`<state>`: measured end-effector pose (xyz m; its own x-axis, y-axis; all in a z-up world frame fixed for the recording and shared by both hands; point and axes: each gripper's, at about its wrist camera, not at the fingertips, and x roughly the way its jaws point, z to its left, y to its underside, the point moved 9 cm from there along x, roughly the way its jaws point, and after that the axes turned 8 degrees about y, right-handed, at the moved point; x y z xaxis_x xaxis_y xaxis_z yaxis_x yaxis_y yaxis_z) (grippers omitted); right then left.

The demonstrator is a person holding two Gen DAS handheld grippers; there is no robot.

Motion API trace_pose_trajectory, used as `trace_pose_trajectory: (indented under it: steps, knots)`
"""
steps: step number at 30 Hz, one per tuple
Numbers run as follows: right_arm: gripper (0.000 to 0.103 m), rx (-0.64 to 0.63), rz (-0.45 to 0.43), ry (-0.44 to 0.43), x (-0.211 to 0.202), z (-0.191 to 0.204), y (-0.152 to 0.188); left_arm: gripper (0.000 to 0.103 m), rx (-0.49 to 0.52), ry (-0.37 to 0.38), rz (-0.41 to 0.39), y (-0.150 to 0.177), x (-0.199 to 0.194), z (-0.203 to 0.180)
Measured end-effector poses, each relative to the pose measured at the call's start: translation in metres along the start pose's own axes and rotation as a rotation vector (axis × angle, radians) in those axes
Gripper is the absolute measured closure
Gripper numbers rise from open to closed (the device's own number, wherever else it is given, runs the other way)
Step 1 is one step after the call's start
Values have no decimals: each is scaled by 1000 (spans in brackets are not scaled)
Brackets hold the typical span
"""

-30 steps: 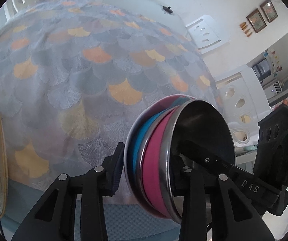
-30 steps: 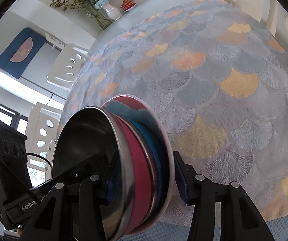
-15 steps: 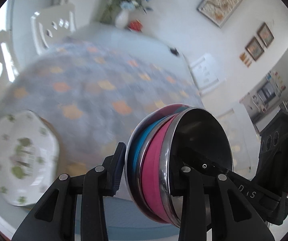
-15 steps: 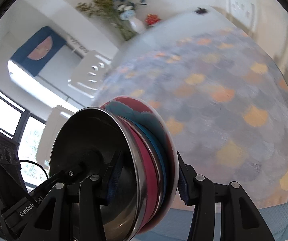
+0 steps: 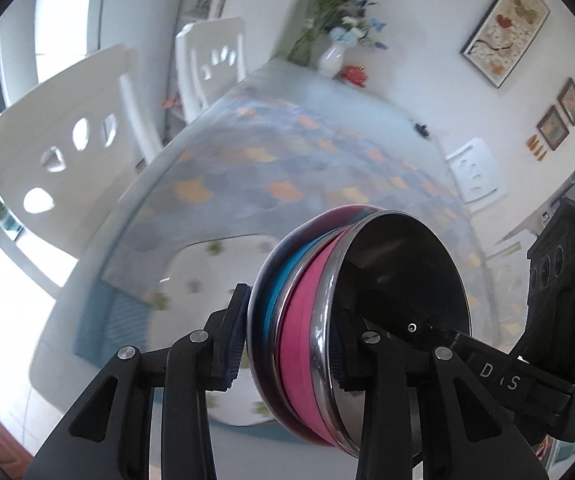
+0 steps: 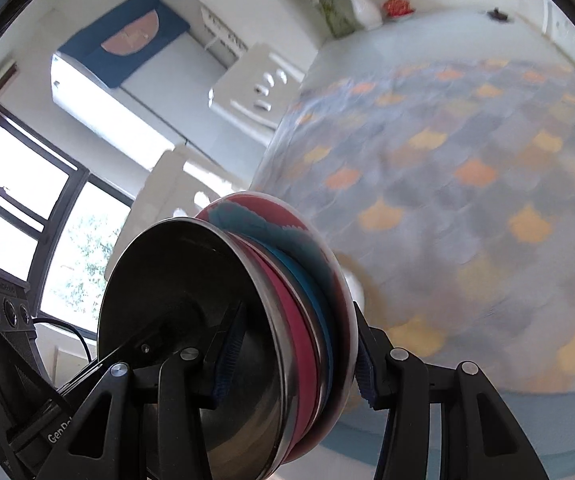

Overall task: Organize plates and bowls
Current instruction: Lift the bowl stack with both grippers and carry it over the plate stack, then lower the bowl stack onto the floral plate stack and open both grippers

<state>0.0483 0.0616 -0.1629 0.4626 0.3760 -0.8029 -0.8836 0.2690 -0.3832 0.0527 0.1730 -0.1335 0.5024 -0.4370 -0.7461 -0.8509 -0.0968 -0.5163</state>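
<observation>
Both grippers hold one nested stack of bowls (image 5: 311,312) from opposite sides: a steel bowl (image 5: 403,276), a pink one, a blue one and an outer plate with a red and blue pattern (image 6: 271,220). My left gripper (image 5: 291,340) is shut on the stack's rim. My right gripper (image 6: 287,356) is shut on the opposite rim, seen in the right wrist view (image 6: 247,332). The stack is in the air above the table. A white plate with green flowers (image 5: 207,276) lies on the table below it, blurred.
The table carries a scale-patterned cloth (image 5: 307,176) (image 6: 467,168). A white vase of flowers (image 5: 333,56) and a small red object (image 5: 354,76) stand at its far end. White chairs (image 5: 47,152) stand around the table. A small black object (image 5: 421,130) lies near the far edge.
Both grippers have lifted and tilted back with the stack, so the table has dropped away and the room has come into view. The flowered plate now shows below the stack.
</observation>
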Motion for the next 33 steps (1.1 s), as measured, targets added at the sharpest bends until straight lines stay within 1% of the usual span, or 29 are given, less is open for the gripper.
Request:
trace_pose_trajectory:
  steps: [2,5,9,15,19,24,28,30,31,32,33]
  knots:
    - [55,12,20,9,16,8,6,72,-4,4,24,2,5,20]
    - [55,35,43,35,39,13,11,72,-3,26,60,6,17,38]
    - [55,68,61,85,61,11,17,72,16,66,121,10,35,53]
    - [55,160,73,146,71,-5,23,73,69,106,192,14,54,56]
    - [55,178,58,168,72,-6,23,73,119,98,193,12,55,56]
    - [55,189,50,196,73,-4,19,73,112,126,215,12,57,61]
    - [55,201,48,207,70,-3,18,73,115,119,220,11,56,64]
    - [53,206,45,209,68,-2,17,73,135,113,205,9,53,62]
    - [50,206,42,210,66,-2,16,72,147,106,195,7,51,60]
    - [48,205,37,212,65,-1,16,70,165,95,184,5,49,59]
    - [46,202,28,218,62,-1,15,70,175,91,178,5,47,58]
